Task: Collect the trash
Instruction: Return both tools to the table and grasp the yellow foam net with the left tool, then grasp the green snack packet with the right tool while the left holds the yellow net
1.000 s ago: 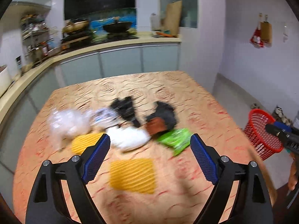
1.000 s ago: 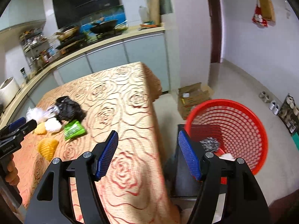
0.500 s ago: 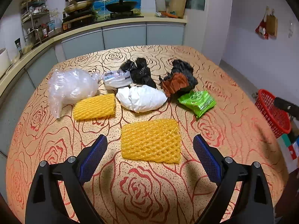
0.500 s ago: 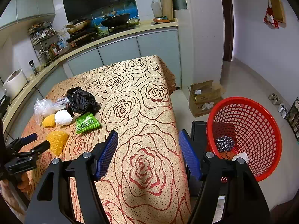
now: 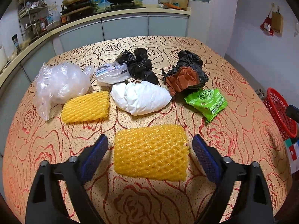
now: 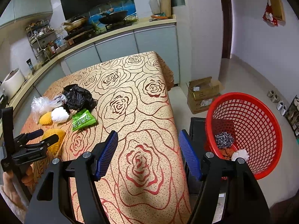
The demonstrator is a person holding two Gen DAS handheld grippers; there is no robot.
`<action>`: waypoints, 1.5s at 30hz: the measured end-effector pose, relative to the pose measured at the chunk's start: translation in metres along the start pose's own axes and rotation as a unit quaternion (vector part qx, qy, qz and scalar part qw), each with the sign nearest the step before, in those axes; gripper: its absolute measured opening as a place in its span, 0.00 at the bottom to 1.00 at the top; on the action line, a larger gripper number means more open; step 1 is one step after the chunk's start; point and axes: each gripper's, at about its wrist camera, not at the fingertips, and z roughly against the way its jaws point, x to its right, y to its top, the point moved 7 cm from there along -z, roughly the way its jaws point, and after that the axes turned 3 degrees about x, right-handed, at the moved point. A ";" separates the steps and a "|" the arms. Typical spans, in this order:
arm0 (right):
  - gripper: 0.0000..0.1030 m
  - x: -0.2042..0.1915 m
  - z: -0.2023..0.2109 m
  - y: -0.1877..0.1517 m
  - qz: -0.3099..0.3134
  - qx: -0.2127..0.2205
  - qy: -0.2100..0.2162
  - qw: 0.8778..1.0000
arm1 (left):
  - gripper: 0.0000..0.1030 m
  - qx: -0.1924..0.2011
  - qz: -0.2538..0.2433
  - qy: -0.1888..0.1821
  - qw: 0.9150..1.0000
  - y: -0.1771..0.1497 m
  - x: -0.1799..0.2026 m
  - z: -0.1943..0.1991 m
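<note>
On the rose-patterned tablecloth (image 5: pixel 233 100) lies scattered trash (image 5: pixel 142 97).

From the right wrist the nearer yellow foam net (image 6: pixel 54 141) is mostly blocked by the left gripper (image 6: pixel 44 135), so can't tell if the pads touch it. The red basket (image 5: pixel 280 112) is chopped off at the left wrist view's right side. The hand (image 6: pixel 10 181) is cut by the frame edge. Stuff on the wire rack (image 6: pixel 42 39) is too tiny to make out, and what's under the steel wool (image 6: pixel 223 140) is hidden.
</note>
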 end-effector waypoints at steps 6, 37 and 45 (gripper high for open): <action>0.63 -0.017 -0.008 0.000 0.016 -0.007 0.006 1.000 | 0.51 -0.003 0.003 0.000 1.000 -0.004 -0.004 -0.005; 0.77 -0.138 -0.090 0.009 0.155 -0.050 0.069 0.984 | 0.23 0.062 0.037 0.013 0.997 0.008 -0.048 0.046; 0.77 -0.147 -0.116 0.006 0.176 -0.077 0.081 0.978 | 0.23 0.057 0.058 0.010 0.997 0.007 -0.063 0.047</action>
